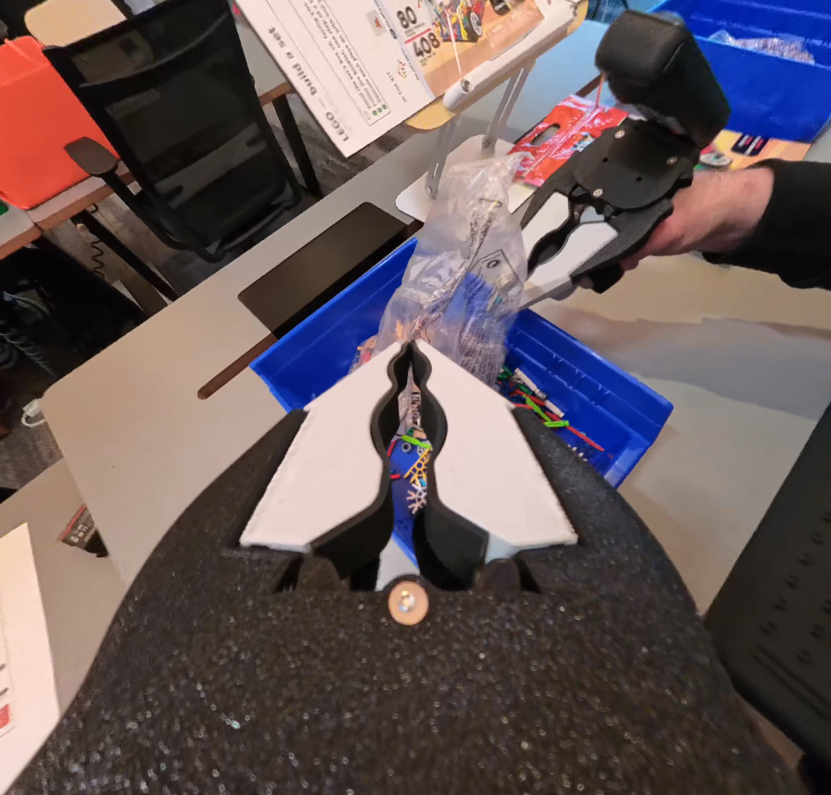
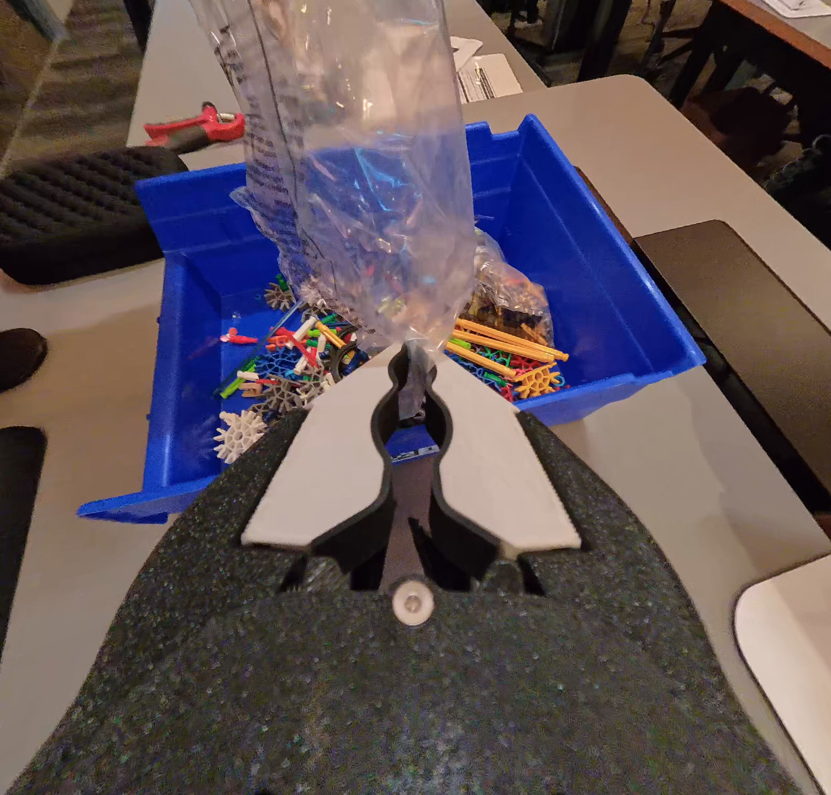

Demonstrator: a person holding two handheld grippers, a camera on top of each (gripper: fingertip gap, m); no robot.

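Observation:
A clear printed plastic bag (image 1: 458, 270) hangs above a blue bin (image 1: 584, 391), held by both grippers. My left gripper (image 1: 409, 346) is shut on one end of the bag. My right gripper (image 2: 411, 350) is shut on another pinched part of the bag (image 2: 359, 166), which rises out of the top of the right wrist view. In the left wrist view the right gripper (image 1: 528, 299), in a person's hand, meets the bag's right side. The bin (image 2: 562, 234) holds loose colourful rods and connectors (image 2: 288, 368), yellow rods (image 2: 503, 341) and a smaller filled bag (image 2: 508, 297).
A stand with a printed instruction sheet (image 1: 404, 31) and a red packet (image 1: 566, 135) lie beyond the bin, with a second blue bin (image 1: 764, 54) at the far right. A black chair (image 1: 180, 121) stands left. A red clamp tool (image 2: 198, 128) and a dark mat (image 2: 742, 301) lie on the grey table. Some 15 centimetres of space lies between my two pairs of fingers.

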